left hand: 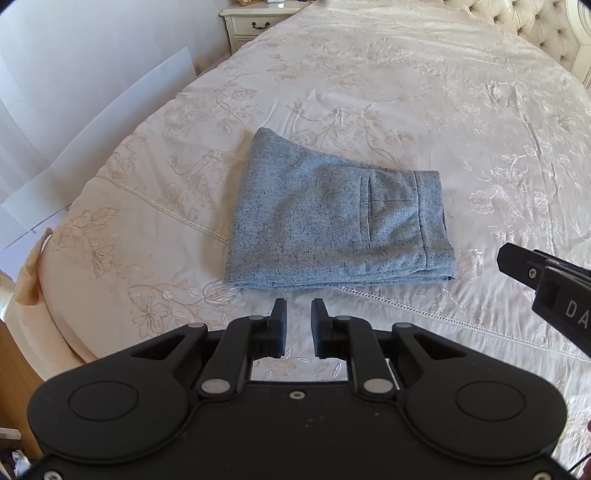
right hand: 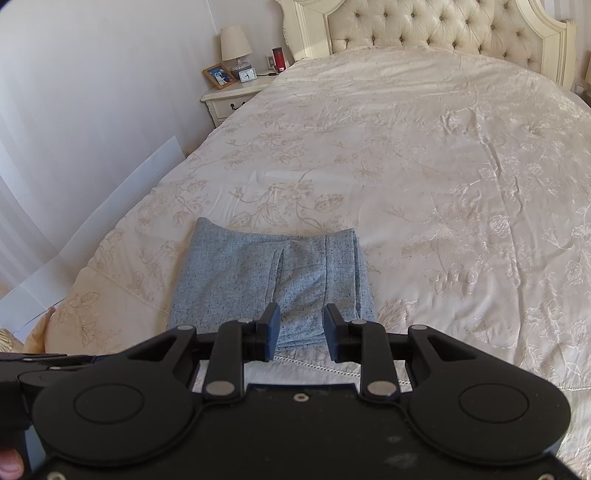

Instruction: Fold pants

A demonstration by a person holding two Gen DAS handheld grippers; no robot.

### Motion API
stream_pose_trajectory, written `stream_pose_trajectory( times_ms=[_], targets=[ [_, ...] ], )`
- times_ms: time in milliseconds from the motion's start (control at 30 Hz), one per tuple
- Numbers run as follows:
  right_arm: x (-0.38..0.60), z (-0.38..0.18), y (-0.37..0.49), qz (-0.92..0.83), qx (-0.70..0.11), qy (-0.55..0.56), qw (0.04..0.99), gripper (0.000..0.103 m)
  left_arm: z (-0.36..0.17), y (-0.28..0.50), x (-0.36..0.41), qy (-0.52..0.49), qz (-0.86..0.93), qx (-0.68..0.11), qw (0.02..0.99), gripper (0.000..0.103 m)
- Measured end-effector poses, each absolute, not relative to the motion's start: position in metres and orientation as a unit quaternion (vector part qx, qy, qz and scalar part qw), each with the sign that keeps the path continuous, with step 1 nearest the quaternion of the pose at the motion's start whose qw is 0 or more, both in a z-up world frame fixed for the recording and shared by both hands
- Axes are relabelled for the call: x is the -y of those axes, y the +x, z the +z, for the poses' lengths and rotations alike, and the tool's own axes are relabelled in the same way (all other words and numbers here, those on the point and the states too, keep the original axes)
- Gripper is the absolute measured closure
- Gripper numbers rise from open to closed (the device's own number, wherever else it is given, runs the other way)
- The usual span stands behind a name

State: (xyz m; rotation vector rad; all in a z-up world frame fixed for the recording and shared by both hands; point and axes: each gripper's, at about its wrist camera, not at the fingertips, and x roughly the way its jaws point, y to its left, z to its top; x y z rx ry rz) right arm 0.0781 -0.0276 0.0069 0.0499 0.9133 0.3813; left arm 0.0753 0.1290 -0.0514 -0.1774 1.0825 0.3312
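Grey speckled pants lie folded into a compact stack on the cream floral bedspread, with a back pocket and waistband facing up. They also show in the right wrist view. My left gripper is open and empty, hovering just in front of the stack's near edge. My right gripper is open and empty, above the near right part of the stack. Its black body also shows at the right edge of the left wrist view.
A cream nightstand with a lamp, photo frame and clock stands at the far left of the bed. A tufted headboard is at the back. The bed's left edge drops off beside a white wall.
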Motion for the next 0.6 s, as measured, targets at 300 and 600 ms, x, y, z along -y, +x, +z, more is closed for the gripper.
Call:
stream_pose_trajectory(
  times_ms=[300,600],
  targets=[
    [0.0268,0.0055,0.0793,0.184,-0.439,0.023,0.879,0.075,-0.0522,0.0779,-0.1293,-0.08,0.152,-0.514,0.84,0.08],
    [0.0267,0.0053,0.0798,0.183,-0.44,0.023,0.879,0.075,-0.0528,0.0796,-0.1284,-0.076,0.148,-0.514,0.841,0.08]
  ],
)
